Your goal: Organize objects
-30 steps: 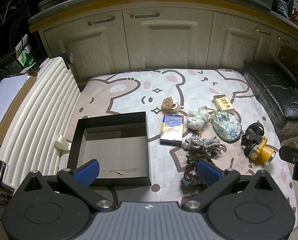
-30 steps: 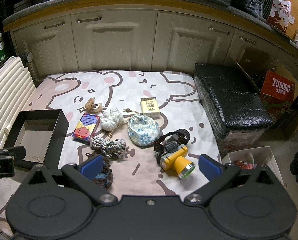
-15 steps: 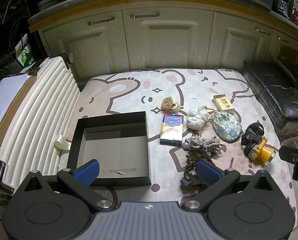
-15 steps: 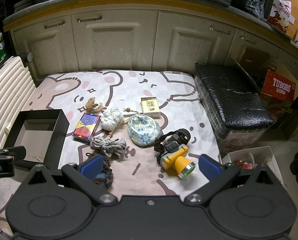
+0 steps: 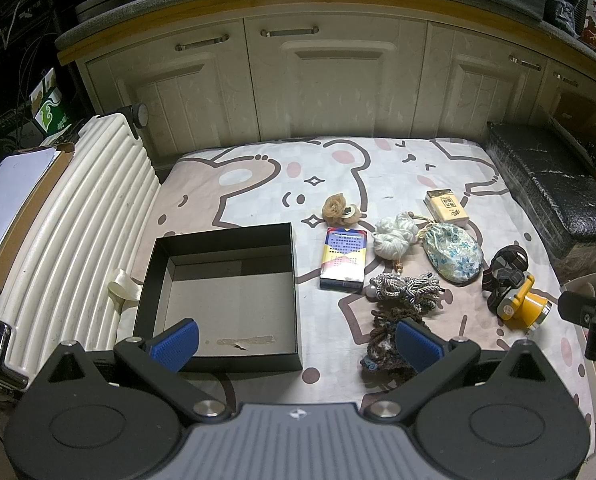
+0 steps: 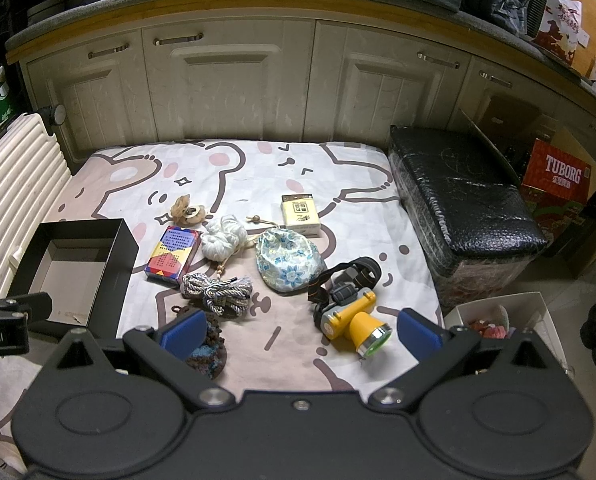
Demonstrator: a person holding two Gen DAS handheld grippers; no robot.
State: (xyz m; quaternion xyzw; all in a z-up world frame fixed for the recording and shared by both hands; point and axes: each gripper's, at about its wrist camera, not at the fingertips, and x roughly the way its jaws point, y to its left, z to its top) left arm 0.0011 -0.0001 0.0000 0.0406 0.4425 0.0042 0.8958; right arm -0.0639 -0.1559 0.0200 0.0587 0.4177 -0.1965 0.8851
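An empty black box [image 5: 225,292] [image 6: 73,268] sits on the left of a bear-print mat [image 5: 338,172]. To its right lie a colourful card box [image 5: 344,258] [image 6: 173,255], a tan flower clip [image 5: 340,210], white yarn [image 5: 392,236], a floral pouch [image 5: 452,254] [image 6: 287,260], a small yellow box [image 5: 446,207], grey cord [image 5: 408,292] [image 6: 217,294], a dark knit piece [image 5: 386,344] and a yellow headlamp [image 5: 516,294] [image 6: 348,306]. My left gripper [image 5: 295,340] is open above the box's near edge. My right gripper [image 6: 300,330] is open, hovering near the headlamp.
A white ribbed suitcase [image 5: 57,232] lies along the left. Cream cabinets [image 5: 330,80] stand behind. A black padded bench [image 6: 458,208] flanks the right, with a red Tuborg carton [image 6: 558,176] and a white bin [image 6: 502,316] beyond.
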